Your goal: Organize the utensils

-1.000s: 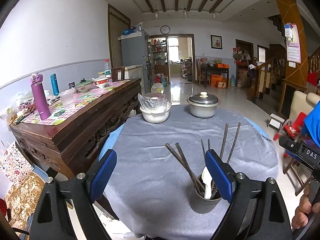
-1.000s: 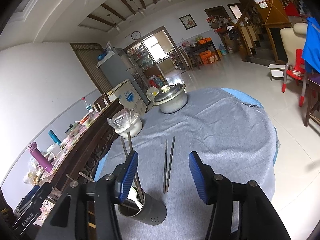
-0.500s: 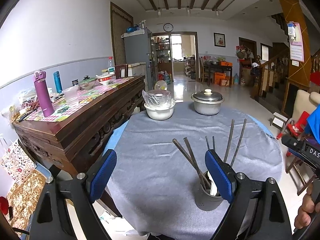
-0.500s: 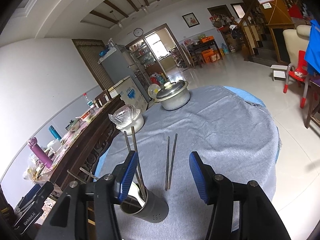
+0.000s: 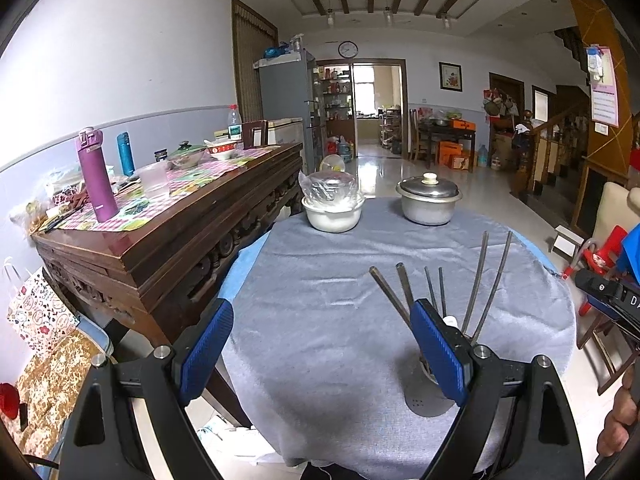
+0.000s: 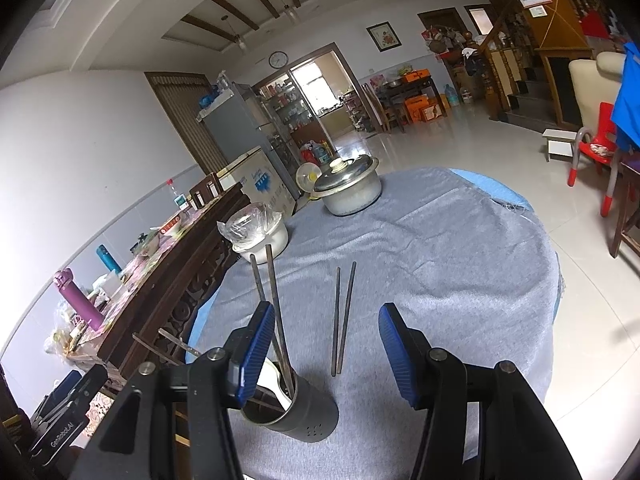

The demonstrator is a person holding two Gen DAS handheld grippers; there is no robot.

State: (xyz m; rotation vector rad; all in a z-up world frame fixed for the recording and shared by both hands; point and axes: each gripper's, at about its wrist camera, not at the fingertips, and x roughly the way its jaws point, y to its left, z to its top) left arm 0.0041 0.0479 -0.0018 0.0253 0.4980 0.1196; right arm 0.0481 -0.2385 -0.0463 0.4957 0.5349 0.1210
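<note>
Round bench (image 5: 320, 320) w/ grey cloth. 1 metal utensil holder (image 6: 308, 416) stands near its front edge, at approx 7 o'clock from centre in the right wrist view. Inside it: several dark chopsticks (image 6: 276, 304) leaning out, exact count unclear, plus 1 white spoon (image 6: 276, 384). 1 more pair of chopsticks (image 6: 342, 316) lies flat on the cloth just beside the holder, at 1 o'clock. At 12 o'clock, well apart: 1 lidded pot (image 5: 428, 202) & 1 white bowl (image 5: 332, 210). Left gripper (image 5: 320, 356) spread wide, nothing between pads. Right gripper (image 6: 324, 354) half spread, empty, over the flat pair.
</note>
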